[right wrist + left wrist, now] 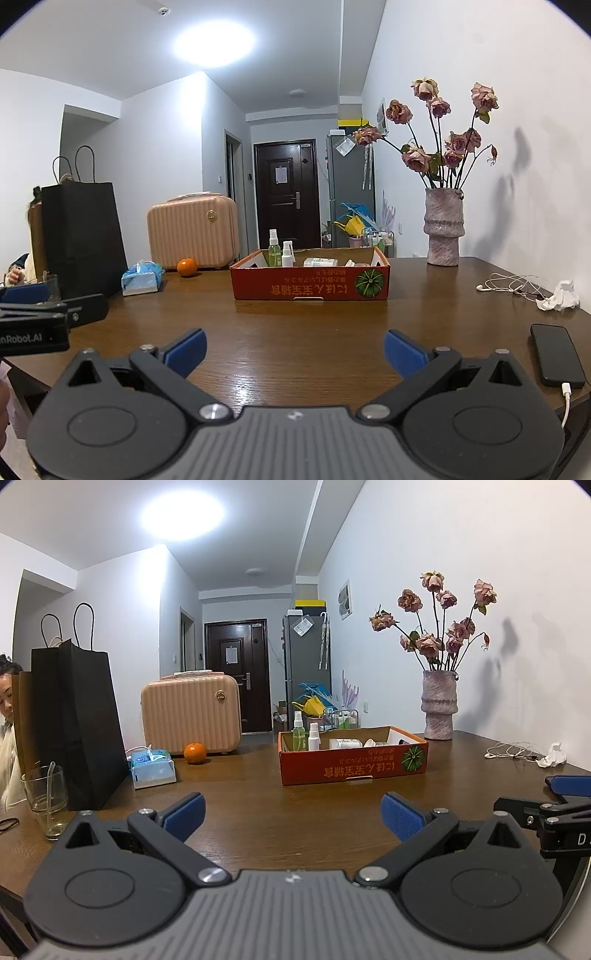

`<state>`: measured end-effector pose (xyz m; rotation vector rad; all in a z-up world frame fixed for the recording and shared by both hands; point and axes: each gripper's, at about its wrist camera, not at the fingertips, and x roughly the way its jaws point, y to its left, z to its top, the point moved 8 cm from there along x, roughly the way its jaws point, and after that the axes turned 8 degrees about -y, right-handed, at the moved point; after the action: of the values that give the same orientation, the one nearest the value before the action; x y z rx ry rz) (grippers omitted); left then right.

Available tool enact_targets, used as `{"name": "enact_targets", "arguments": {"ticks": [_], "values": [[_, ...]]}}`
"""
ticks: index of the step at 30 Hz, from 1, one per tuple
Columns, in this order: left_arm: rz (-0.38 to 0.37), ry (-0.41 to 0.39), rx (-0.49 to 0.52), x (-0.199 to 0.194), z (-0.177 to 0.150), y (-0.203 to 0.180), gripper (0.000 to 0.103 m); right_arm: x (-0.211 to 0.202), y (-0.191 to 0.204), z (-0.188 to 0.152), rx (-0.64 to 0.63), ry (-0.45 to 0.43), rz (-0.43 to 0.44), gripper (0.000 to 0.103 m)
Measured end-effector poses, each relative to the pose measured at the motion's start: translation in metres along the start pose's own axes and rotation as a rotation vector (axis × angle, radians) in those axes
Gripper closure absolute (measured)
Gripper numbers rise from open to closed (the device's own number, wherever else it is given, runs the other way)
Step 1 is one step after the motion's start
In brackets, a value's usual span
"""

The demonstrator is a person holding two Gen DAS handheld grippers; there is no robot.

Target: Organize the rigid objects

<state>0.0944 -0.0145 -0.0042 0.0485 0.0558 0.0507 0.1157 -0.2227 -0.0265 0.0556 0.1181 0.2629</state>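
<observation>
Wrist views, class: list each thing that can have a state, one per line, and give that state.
left gripper: open, holding nothing
right gripper: open, holding nothing
cardboard box: open-topped, print upside down
spray bottles: upright in the box
white bottle: lying down in the box
black paper bag: standing
glass: upright, straw inside
phone: screen dark, cable plugged in
suitcase: closed

both wrist views low, facing red box (354, 762) | shared table (295, 332)

the red box (354, 768) wall hides the bottles' (274, 248) bases; the person (5, 701) is cut by the left edge.
</observation>
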Motion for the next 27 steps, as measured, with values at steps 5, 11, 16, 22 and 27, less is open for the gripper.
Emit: {"name": "enact_targets", "arguments": {"ticks": [5,11,16,22,27], "values": [[-0.002,-0.001,0.0,-0.0001,0.0004,-0.0002,0.0,0.0006,-0.0009,-0.0005,0.0,0.004,-0.001,0.001],[0.001,-0.001,-0.002,0.0,0.0001,0.0004,0.0,0.0002,-0.0001,-0.0009,-0.001,0.005,0.001,0.001],[0.0,0.001,-0.001,0.0004,-0.0003,0.0012,0.0,0.0003,0.0,-0.0012,-0.001,0.007,0.002,0.001],[-0.002,0.002,0.0,0.0007,-0.0004,0.0025,0.0,0.0013,0.0007,-0.0024,-0.002,0.014,0.009,0.001],[-0.001,0.003,0.002,0.0009,-0.0005,0.0027,0.0,0.0019,0.0009,-0.0025,-0.002,0.015,0.009,0.001]]}}
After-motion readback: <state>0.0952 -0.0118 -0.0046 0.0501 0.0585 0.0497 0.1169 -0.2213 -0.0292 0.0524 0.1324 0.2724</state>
